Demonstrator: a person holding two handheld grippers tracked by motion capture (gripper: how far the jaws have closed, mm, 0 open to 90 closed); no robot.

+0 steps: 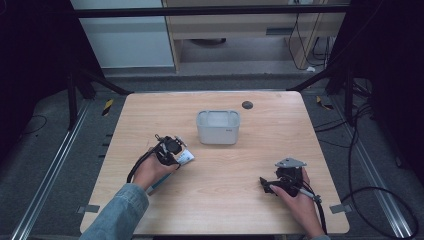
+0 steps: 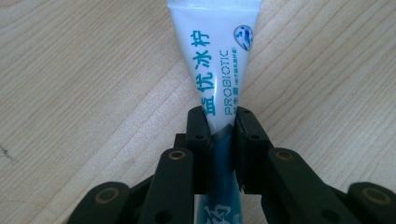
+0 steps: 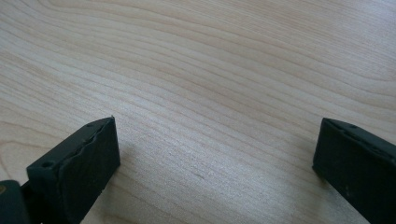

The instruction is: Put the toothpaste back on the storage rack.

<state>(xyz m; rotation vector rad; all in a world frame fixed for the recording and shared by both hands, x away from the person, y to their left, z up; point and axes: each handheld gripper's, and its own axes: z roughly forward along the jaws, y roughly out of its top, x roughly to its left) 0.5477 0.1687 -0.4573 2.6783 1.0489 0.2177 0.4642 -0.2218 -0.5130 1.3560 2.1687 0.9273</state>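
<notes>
Already the toothpaste tube (image 2: 212, 70) is pinched by the left gripper (image 2: 219, 128), lying left of centre on the table (image 1: 225, 200); carrying it to the grey bin (image 1: 218, 127) likely remains. Its long axis runs up the left gripper view, crimped end uppermost. The right gripper (image 3: 215, 154) gapes empty.

The pale wooden worktop (image 1: 220, 200) stands on grey carpet floor (image 1: 40, 165) with metal rails (image 1: 55, 165) either side. Beyond the worktop's far edge are a white panel (image 1: 125, 40) and a light wooden cabinet (image 1: 240, 30); black cables (image 1: 370, 165) trail right of it.
</notes>
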